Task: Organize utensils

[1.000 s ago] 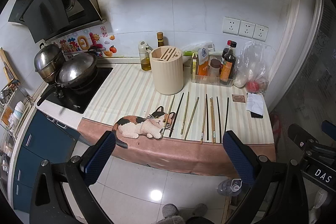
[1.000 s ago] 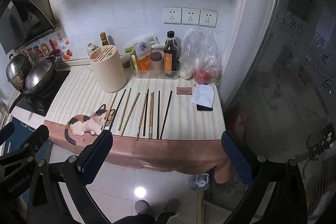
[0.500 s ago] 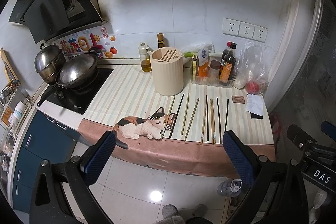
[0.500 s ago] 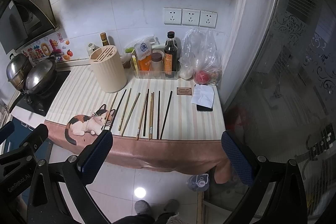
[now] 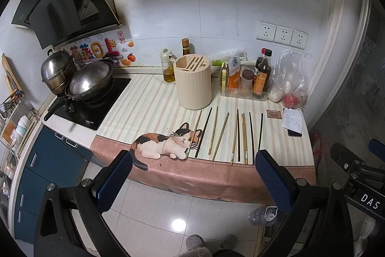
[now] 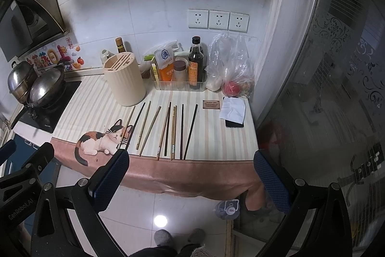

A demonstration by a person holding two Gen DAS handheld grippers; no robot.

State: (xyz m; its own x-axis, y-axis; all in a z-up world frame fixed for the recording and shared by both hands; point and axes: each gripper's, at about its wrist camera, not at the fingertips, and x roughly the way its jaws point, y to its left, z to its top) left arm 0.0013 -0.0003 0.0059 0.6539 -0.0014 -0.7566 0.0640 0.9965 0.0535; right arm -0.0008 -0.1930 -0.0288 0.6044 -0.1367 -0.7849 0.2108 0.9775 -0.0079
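Striped counter mat [image 5: 154, 110] holds chopsticks [image 5: 237, 134]; both tools [image 5: 192, 182] [image 6: 191, 181] wide open, seemingly empty.

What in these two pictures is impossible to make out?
- Inside of the slotted utensil holder: both views, hidden by its own walls.
- Small brown card: print too small, both views.
- Plastic bag: contents blurred by film, apart from something red.
- Phone: mostly covered by the white paper.

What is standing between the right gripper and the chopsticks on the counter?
Nothing visible. The right gripper, open, hangs over the floor before the counter edge, and the chopsticks lie uncovered just ahead. The slotted holder stands behind them.
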